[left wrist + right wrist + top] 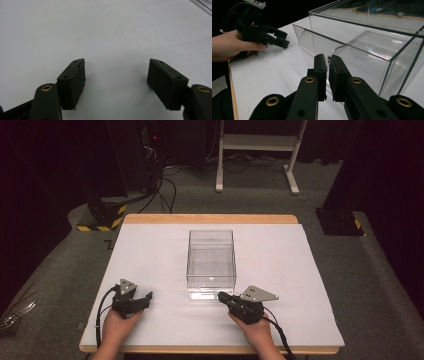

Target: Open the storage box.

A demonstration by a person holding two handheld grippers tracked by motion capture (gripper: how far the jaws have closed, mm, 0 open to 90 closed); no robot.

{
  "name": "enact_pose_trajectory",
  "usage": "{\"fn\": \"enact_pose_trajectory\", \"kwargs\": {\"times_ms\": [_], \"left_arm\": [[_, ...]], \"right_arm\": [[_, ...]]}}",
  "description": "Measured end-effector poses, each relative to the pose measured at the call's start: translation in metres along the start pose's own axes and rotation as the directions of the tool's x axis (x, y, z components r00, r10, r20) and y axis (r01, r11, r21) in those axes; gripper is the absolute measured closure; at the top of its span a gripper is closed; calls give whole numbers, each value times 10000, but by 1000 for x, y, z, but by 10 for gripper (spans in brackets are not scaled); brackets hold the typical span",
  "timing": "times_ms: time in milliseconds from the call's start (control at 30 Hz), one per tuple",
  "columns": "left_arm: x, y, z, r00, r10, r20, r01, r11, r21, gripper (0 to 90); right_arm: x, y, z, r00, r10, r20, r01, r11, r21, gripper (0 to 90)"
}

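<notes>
Clutter stays off my work surface: the white rectangular table top [150, 255] with its pale wooden edge carries just one thing, a clear plastic box with straight walls [211, 260], standing near the middle. Beyond the far edge, on the grey carpet, stand a white metal frame on two feet [257, 150] and a black post with yellow and black striped tape at its foot [102, 217], both well apart from my hands.

My right gripper [223, 296] sits at the near right corner of the clear box, its jaws pointing left along the near wall. In the right gripper view my two black jaws are clenched on a thin curved flap of clear plastic [322, 47] that belongs to the box's near side; the pads press on it from both faces.

My left gripper [145, 298] rests on the table at the near left, apart from the box, its jaws released and spread wide over bare white surface.

Inside the box I see no contents, its clear floor and walls showing the table through them.
</notes>
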State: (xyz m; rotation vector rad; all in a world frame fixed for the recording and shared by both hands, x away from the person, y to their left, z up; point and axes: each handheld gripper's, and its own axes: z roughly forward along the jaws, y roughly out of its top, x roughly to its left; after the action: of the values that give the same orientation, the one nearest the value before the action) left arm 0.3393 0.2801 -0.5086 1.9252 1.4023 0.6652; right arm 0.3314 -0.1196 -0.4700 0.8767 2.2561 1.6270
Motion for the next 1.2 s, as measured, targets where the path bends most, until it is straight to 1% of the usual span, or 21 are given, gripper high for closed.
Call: {"fn": "enact_pose_trajectory", "kwargs": {"times_ms": [467, 500, 533, 567, 600, 633, 700, 867, 967, 1000, 1033, 1067, 1133, 1167, 1200], "left_arm": [[-1, 0, 0, 10000, 46, -58, -46, 10000, -41, 310], [-1, 0, 0, 10000, 50, -54, -51, 10000, -32, 310], [-1, 0, 0, 10000, 50, -54, -51, 10000, -32, 310], [-1, 0, 0, 10000, 71, -52, -71, 10000, -26, 310], [-1, 0, 0, 10000, 75, -58, -75, 10000, -30, 310], [-1, 0, 0, 10000, 71, -53, -71, 10000, -28, 310], [-1, 0, 0, 9999, 85, -82, -86, 10000, -39, 310], [-1, 0, 0, 9999, 118, -73, -118, 9999, -46, 312], [-2, 0, -1, 9999, 129, 12, -129, 9999, -93, 338], [-2, 0, -1, 9996, 281, 6, -280, 9996, -98, 350], [-3, -1, -1, 9995, 307, 54, -306, 9994, -143, 369], [-4, -1, -2, 9990, 448, 36, -447, 9989, -128, 388], [-6, -1, -3, 9985, 554, -8, -554, 9983, -164, 414], [-7, -1, -3, 9983, 575, 9, -575, 9982, -151, 431], [-8, -1, -4, 9987, 500, 32, -500, 9986, -145, 445]], "right_arm": [[12, -6, -11, 9993, -76, -354, 77, 10000, 21, 850], [12, -6, -12, 9987, -71, -511, 70, 10000, -15, 854], [12, -6, -12, 9987, -71, -511, 70, 10000, -15, 854], [14, -7, -13, 9975, -105, -697, 103, 9999, -32, 858], [18, -7, -14, 9968, -264, -752, 262, 9997, -30, 858], [23, -8, -15, 9972, -388, -647, 392, 9992, 51, 860], [24, -9, -16, 9968, -328, -726, 333, 9994, 54, 862], [26, -11, -17, 9965, -339, -759, 344, 9994, 54, 865], [27, -12, -18, 9958, -341, -849, 348, 9994, 63, 866], [27, -12, -19, 9958, -312, -863, 319, 9995, 74, 866], [28, -12, -19, 9957, -313, -872, 321, 9995, 77, 866], [28, -12, -20, 9956, -327, -879, 336, 9994, 86, 867], [29, -13, -21, 9951, -372, -914, 383, 9992, 105, 867], [30, -13, -22, 9951, -370, -913, 383, 9992, 120, 866], [30, -13, -22, 9950, -366, -926, 379, 9992, 120, 866]]}}
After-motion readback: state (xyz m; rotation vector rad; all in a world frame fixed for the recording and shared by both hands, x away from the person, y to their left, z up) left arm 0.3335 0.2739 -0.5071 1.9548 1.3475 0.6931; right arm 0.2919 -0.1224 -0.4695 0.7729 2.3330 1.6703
